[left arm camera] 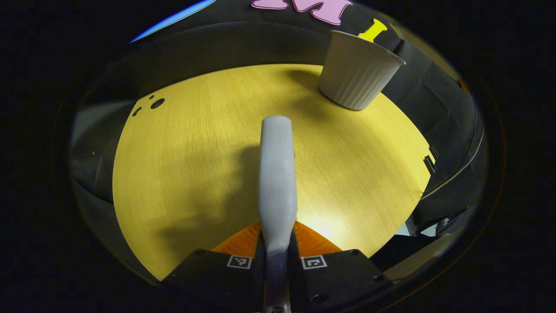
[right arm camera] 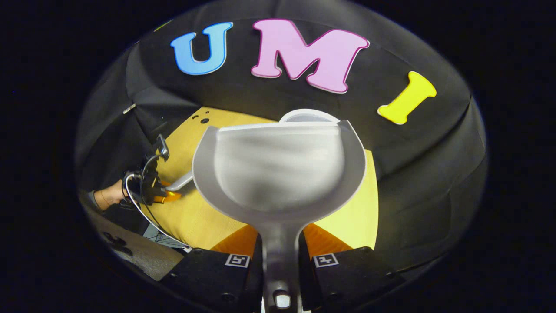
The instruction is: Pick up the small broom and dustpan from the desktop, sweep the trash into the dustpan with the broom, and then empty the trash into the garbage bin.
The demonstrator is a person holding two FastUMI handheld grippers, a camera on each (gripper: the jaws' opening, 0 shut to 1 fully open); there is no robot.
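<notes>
Gripping, left gripper: fingers pinched on the pale broom handle, bottom centre of the left gripper view; handle runs up the middle of the frame over the wooden desktop.
Left gripper, far view: at centre left of the right gripper view, held by a hand, broom handle projecting right.
Right gripper: fingers pinched on the dustpan handle, bottom centre; pan tilted up, open side facing the camera, mid-frame.
Garbage bin: white, ribbed, upright on the desktop, upper right of the left gripper view; rim visible just above the dustpan edge.
Trash: cannot tell.
</notes>
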